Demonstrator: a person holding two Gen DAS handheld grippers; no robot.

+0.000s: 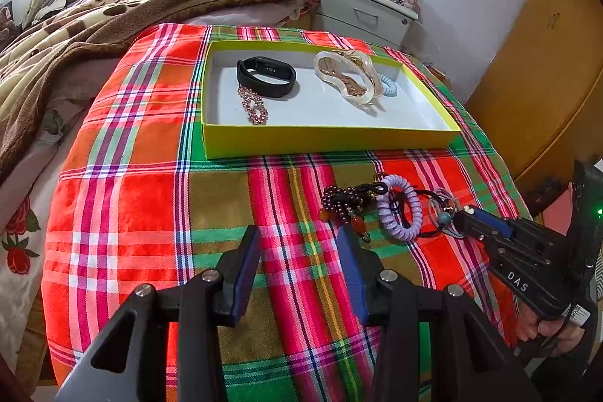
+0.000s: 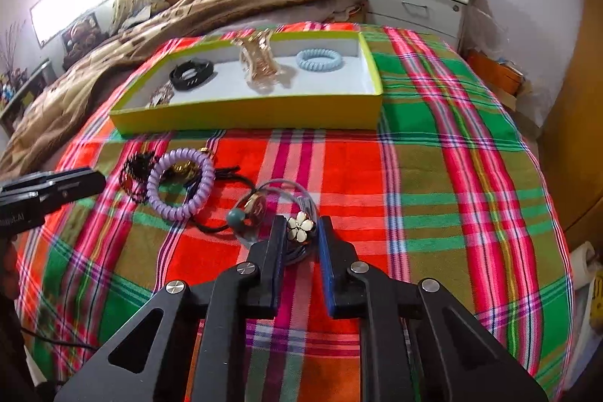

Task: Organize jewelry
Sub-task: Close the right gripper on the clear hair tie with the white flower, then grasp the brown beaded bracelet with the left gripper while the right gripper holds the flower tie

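1. The left gripper [image 1: 299, 266] is held low over the plaid cloth [image 1: 143, 198], its jaws wide apart and nothing between them; the dark bead string [image 1: 345, 200] lies just ahead of its right finger and could be nudged if the gripper were swung that way.
2. The lilac coil bracelet [image 2: 180, 184] lies over the black hair ties [image 2: 222, 172] and beside the bead string. These pieces overlap, so a tangle is likely to be dragged along if one is lifted.
3. The right gripper [image 2: 301, 232] is set around the white flower charm [image 2: 300, 225], its jaws narrowed to either side of it; whether the pads already press on it cannot be told. The charm appears joined to thin clear bands [image 2: 286, 187] and a teal bead [image 2: 235, 216], which may trail and snag on the coil.
4. A small, smooth charm is judged easy to pinch off-centre and drop.
5. The yellow box [image 2: 248, 117] stands beyond the pile, already holding a black band [image 2: 192, 74], a clear-and-gold clip [image 2: 260, 66] and a blue coil [image 2: 320, 60]; its near wall must be cleared.
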